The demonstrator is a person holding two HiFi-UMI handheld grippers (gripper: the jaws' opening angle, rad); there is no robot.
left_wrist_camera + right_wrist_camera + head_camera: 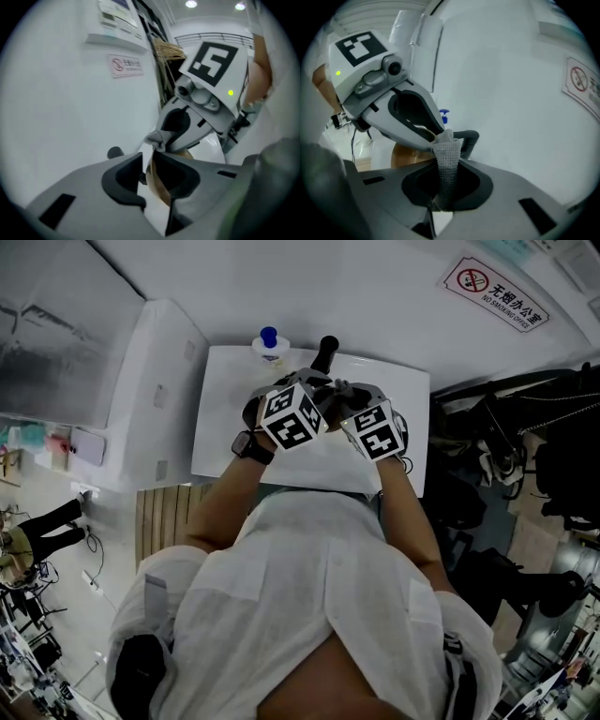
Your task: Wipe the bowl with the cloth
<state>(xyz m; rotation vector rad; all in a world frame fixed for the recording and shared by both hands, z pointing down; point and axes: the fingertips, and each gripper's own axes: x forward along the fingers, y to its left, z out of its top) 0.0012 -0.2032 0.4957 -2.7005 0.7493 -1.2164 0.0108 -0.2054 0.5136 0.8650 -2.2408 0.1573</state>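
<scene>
A brown wooden bowl [157, 185] shows by its rim between the jaws of my left gripper [146, 161]. The rim lies against one jaw, with a thin gap at the other. In the right gripper view the bowl [405, 154] sits under the left gripper [432, 136]. My right gripper [443, 180] is shut on a grey knitted cloth [445, 159], whose bunched top [158, 137] meets the bowl's edge. In the head view both grippers [305, 390] [352, 395] are close together over the white table [220, 427] and hide the bowl.
A bottle with a blue cap [269, 341] and a dark handle [326, 351] stand at the table's far edge by the wall. A white cabinet [159, 399] lies left of the table, dark equipment [525, 446] right. A no-smoking sign [495, 293] hangs on the wall.
</scene>
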